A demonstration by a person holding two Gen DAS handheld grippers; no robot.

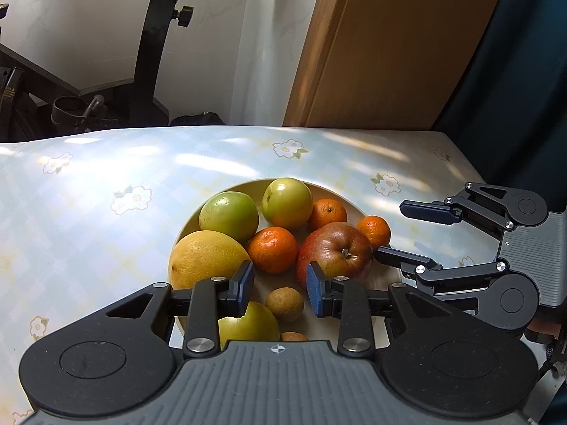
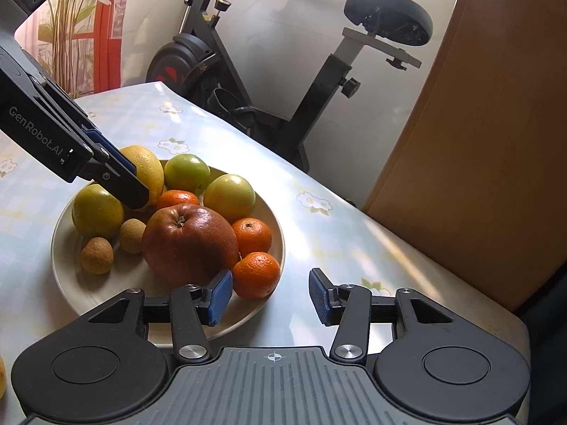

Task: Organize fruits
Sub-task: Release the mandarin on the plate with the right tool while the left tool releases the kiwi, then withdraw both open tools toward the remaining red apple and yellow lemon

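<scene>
The round cream plate [image 2: 60, 283] on the flower-patterned worktop [image 1: 88, 219] carries all the fruit, and both tools hang over it with jaws spread and empty: the left gripper [image 1: 280, 288] above a small brown longan [image 1: 284, 304], the right gripper [image 2: 271, 295] astride the nearest orange mandarin [image 2: 256, 275]. To lift that mandarin cleanly, I judge the right gripper should centre on its widest part, clear of the big red apple [image 2: 189, 242] touching it, and close gently.

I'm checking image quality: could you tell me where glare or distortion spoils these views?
Left wrist view: sunlight dapples the tablecloth in blown-out patches, and the door bows with fisheye curvature. Right wrist view: glare washes the tablecloth beside the plate; the red apple stays sharp.
</scene>
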